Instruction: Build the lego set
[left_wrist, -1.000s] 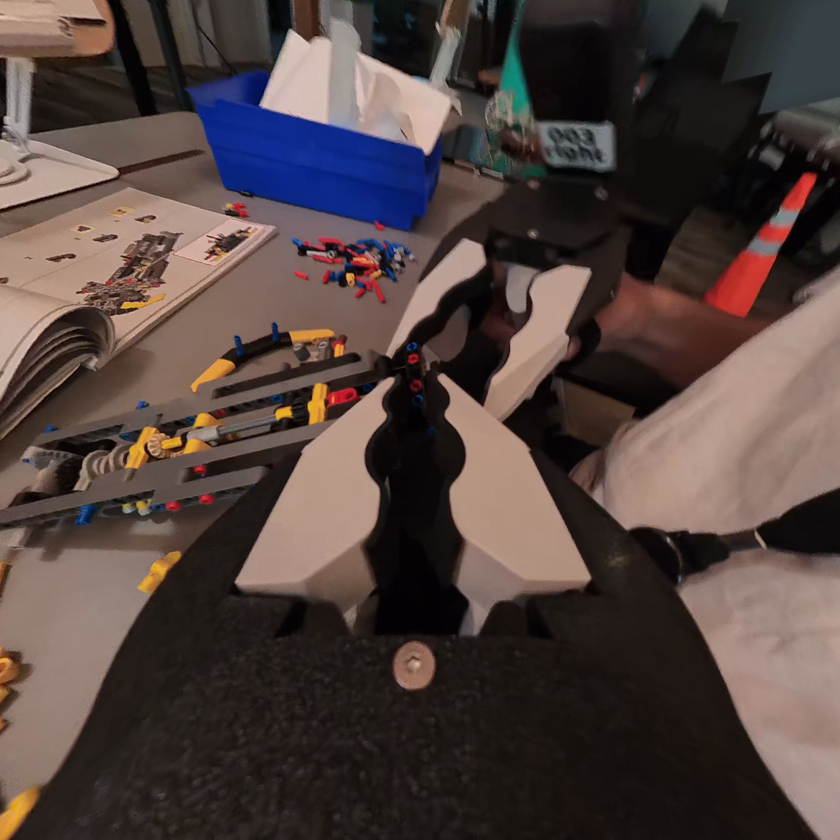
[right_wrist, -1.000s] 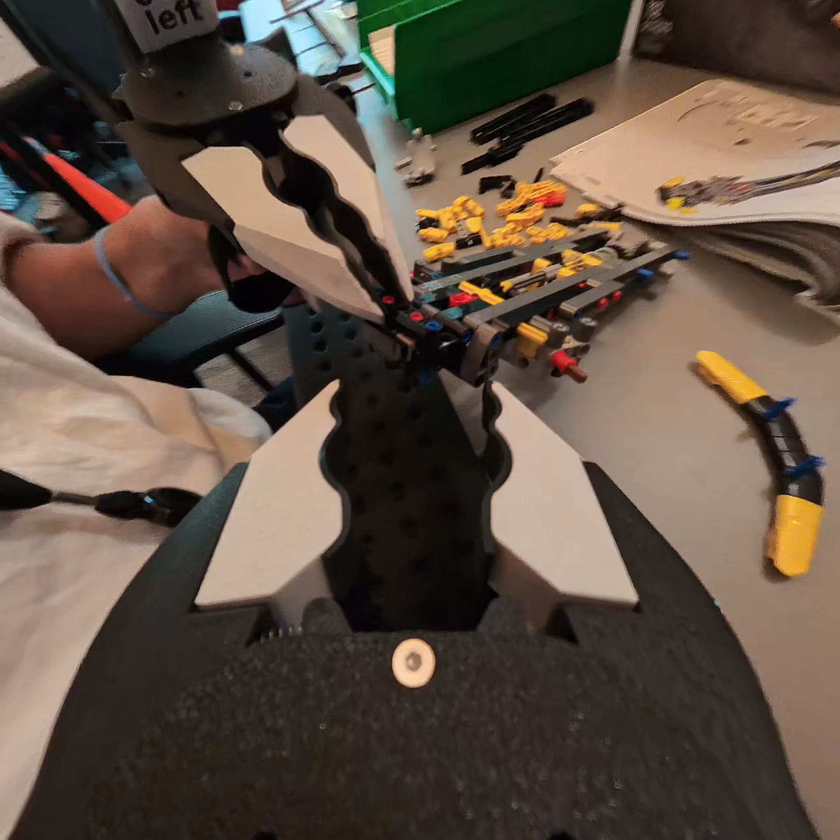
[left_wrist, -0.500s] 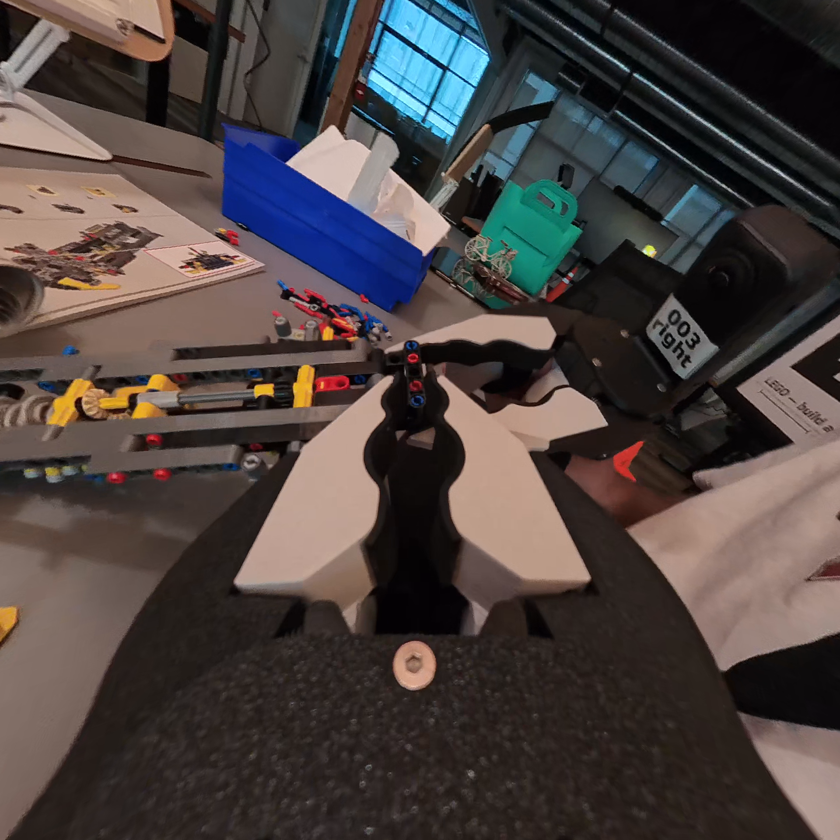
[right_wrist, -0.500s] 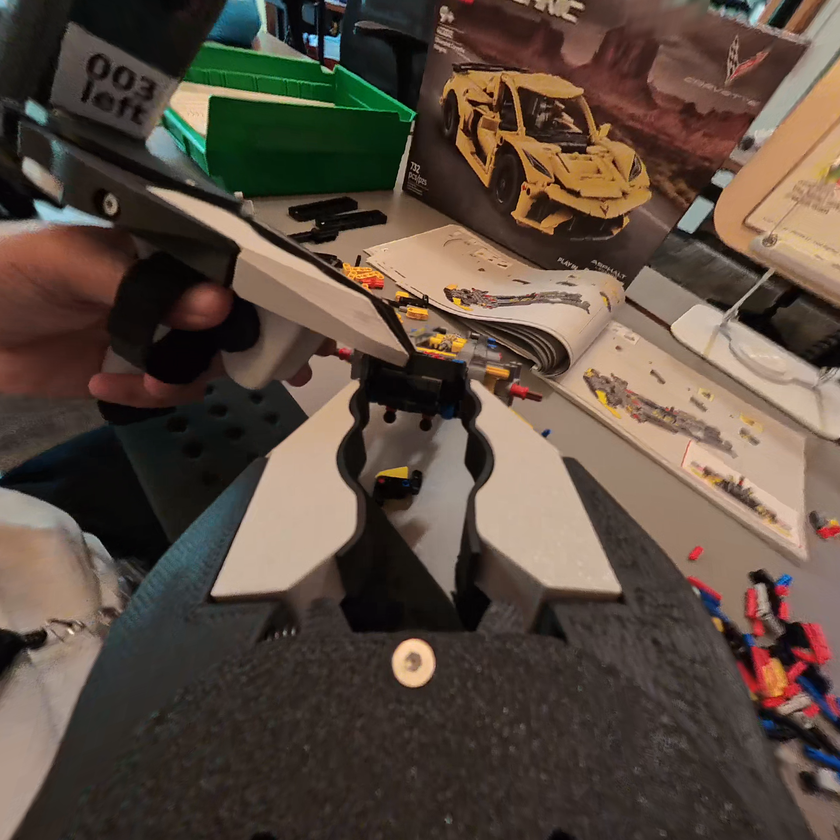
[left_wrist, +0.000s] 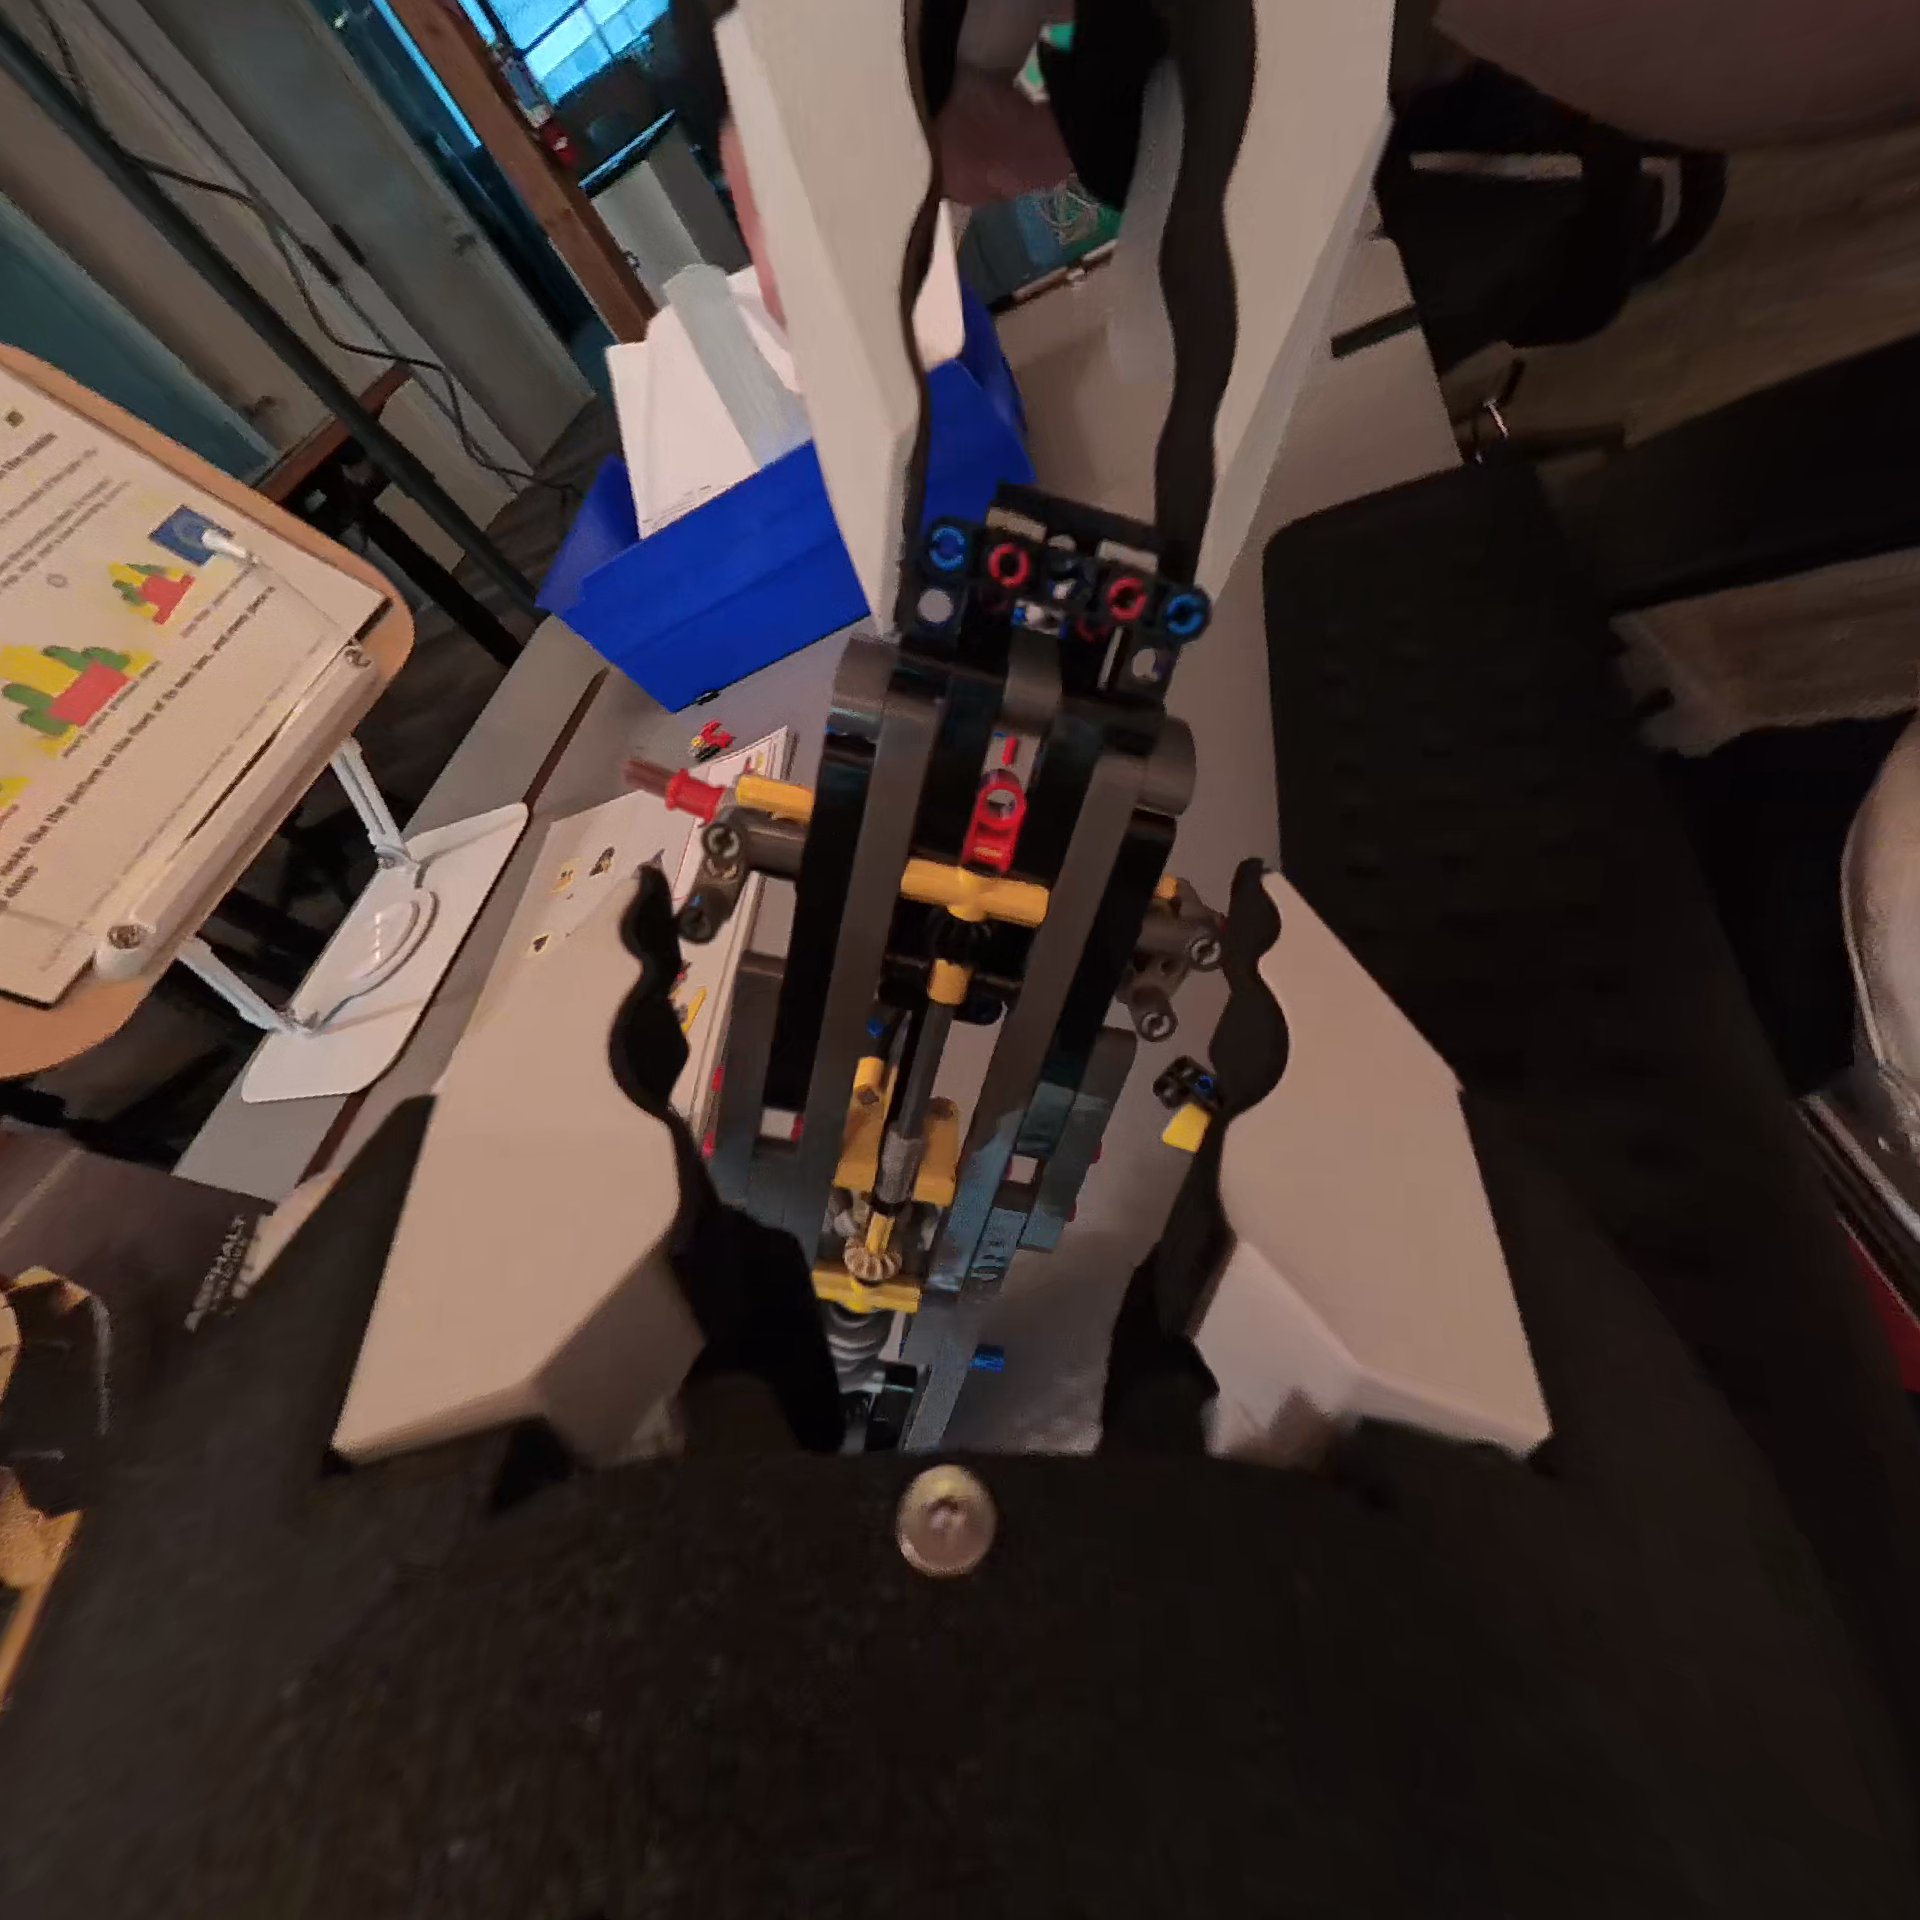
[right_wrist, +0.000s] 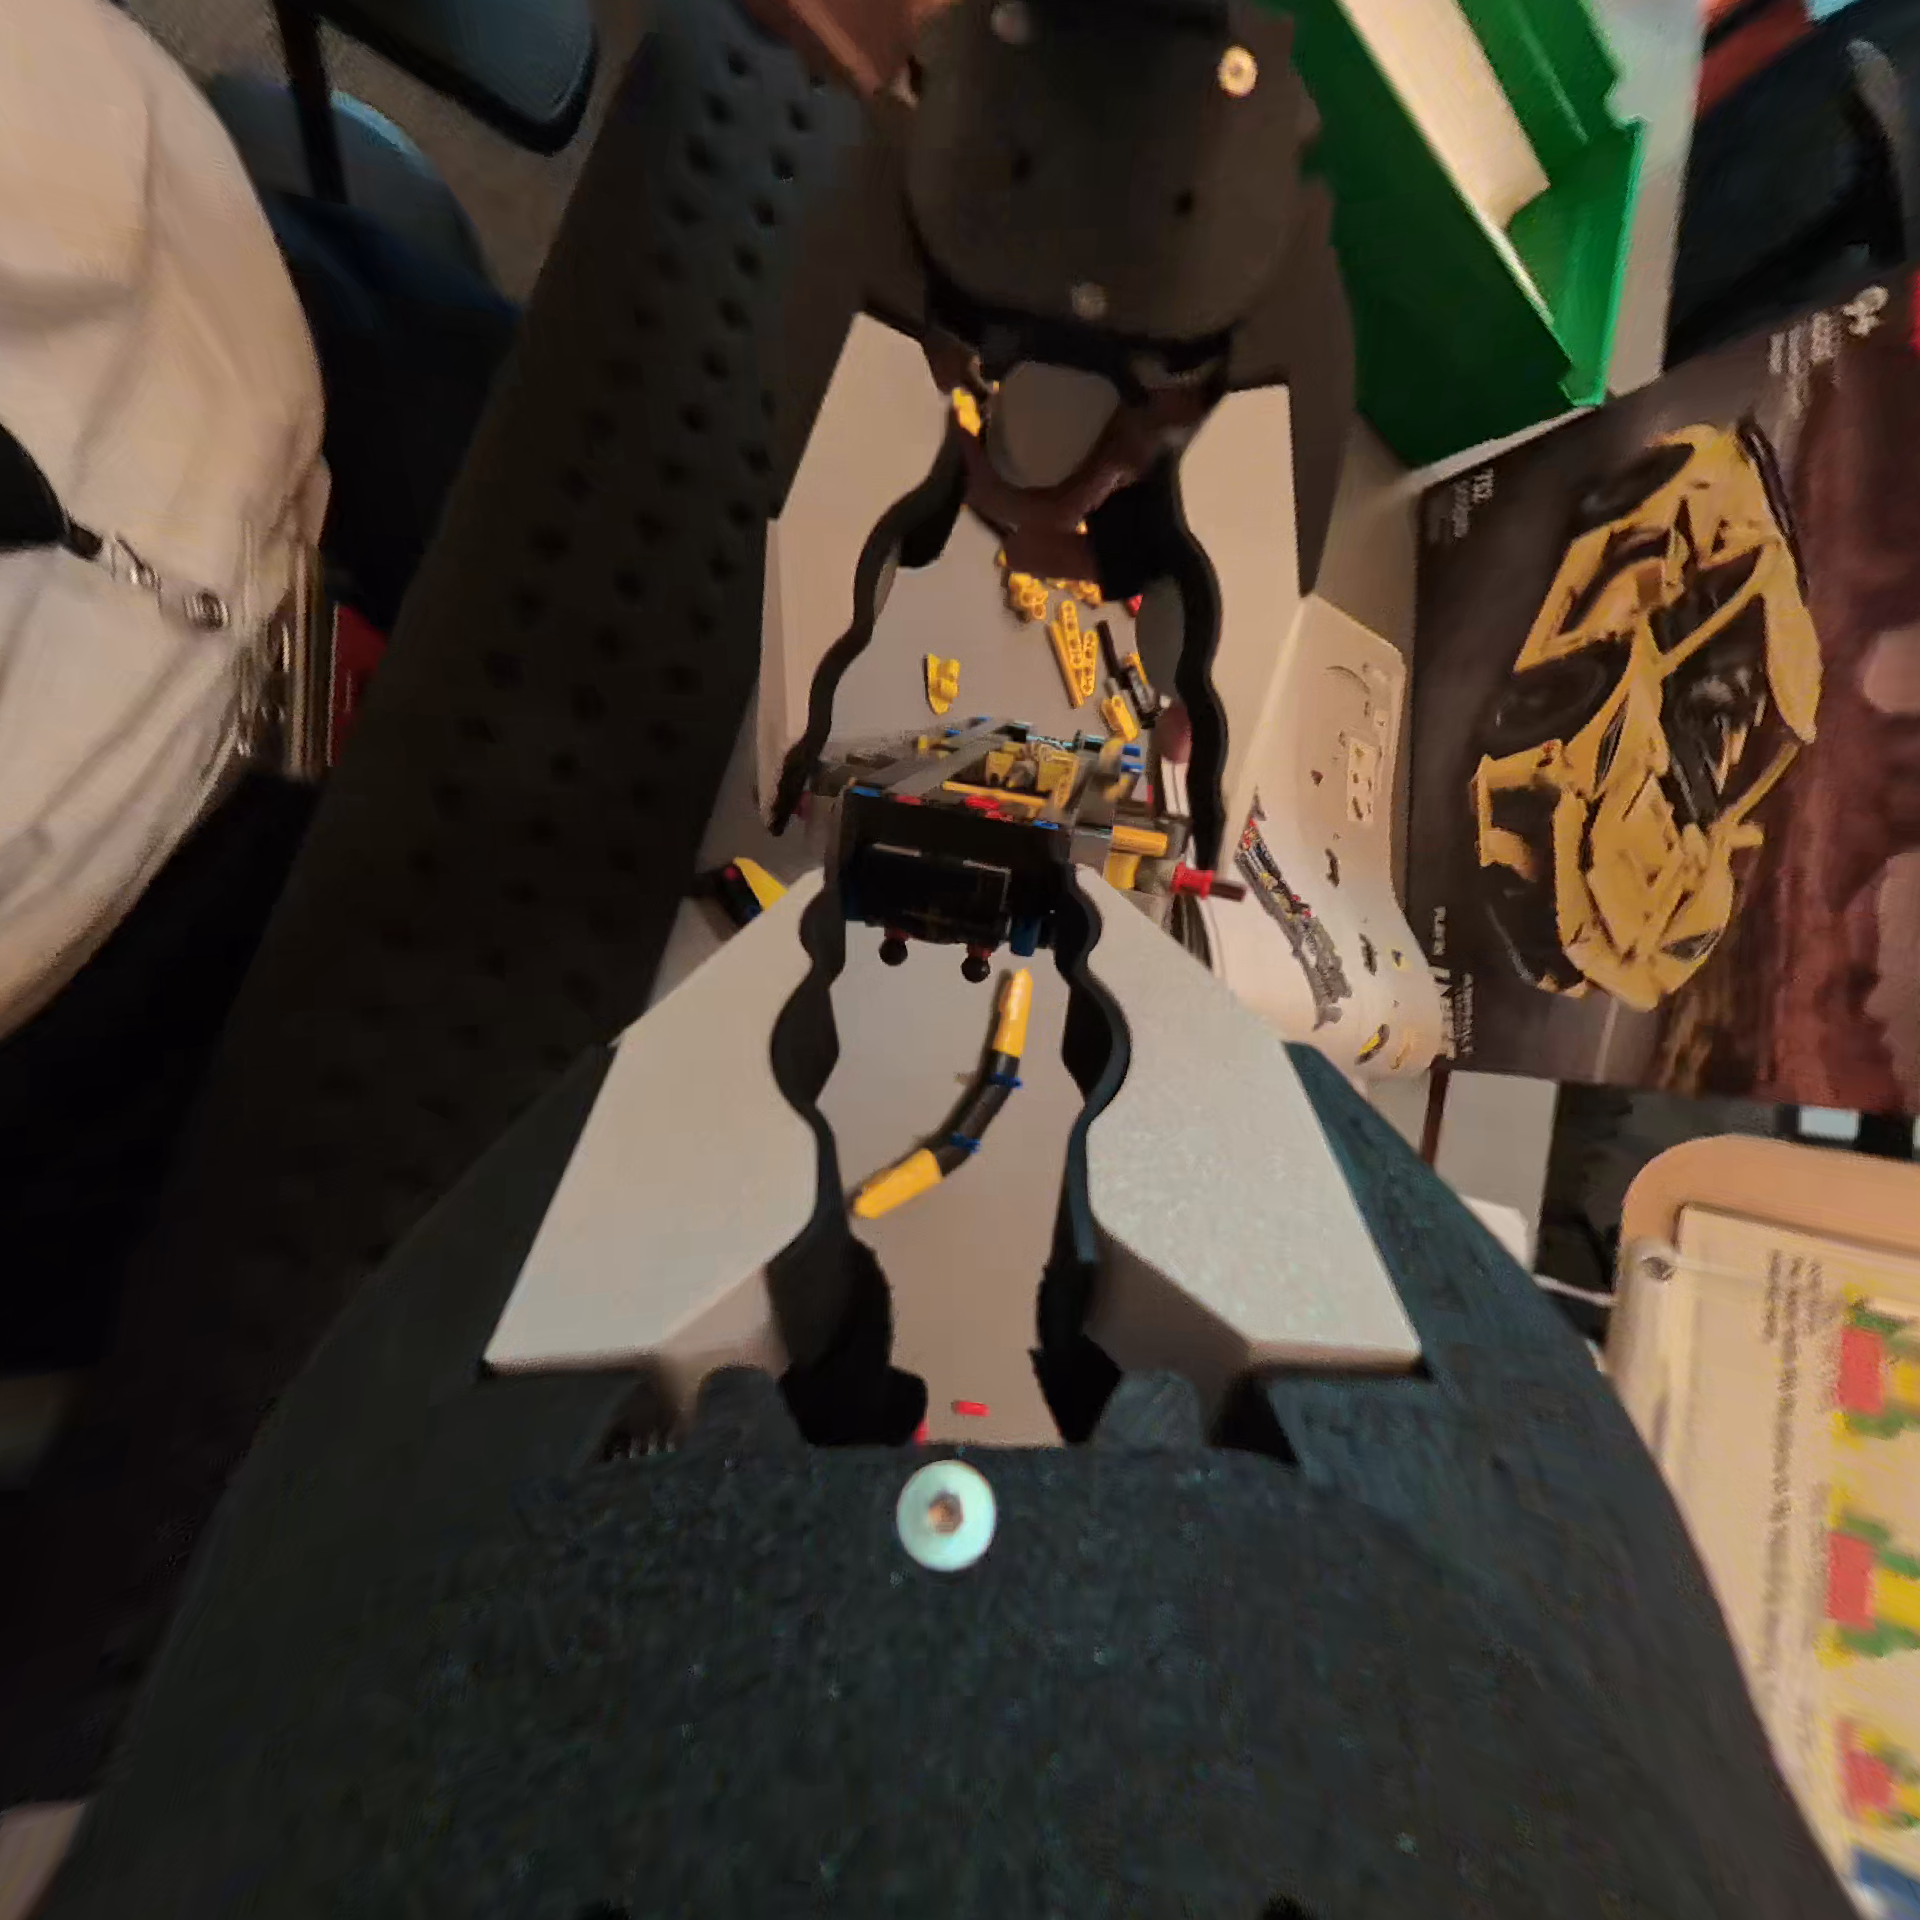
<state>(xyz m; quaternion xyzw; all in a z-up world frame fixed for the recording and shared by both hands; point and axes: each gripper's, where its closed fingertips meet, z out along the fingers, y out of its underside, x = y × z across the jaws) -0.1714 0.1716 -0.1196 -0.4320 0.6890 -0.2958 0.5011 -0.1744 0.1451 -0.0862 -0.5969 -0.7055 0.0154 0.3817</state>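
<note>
Chassis (left_wrist: 997, 935) stood only part-built, a long grey frame with driveshaft fitted, lifted off the surface (right_wrist: 935, 1278), right tongs (right_wrist: 940, 914) clamped on its black end, left tongs (left_wrist: 945, 997) spread apart around it, loose yellow pieces (right_wrist: 1070, 644) left.

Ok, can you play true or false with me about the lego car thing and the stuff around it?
1. The right gripper has its jaws clamped on the black end of the lego chassis. True.
2. The left gripper has its jaws squeezed shut. False: they are spread wide, one on each side of the chassis.
3. The bin with white paper in it is a blue bin. True.
4. The car pictured on the box is red. False: it is yellow.
5. The curved piece is fixed onto the chassis. False: it lies by itself on the table.
</note>
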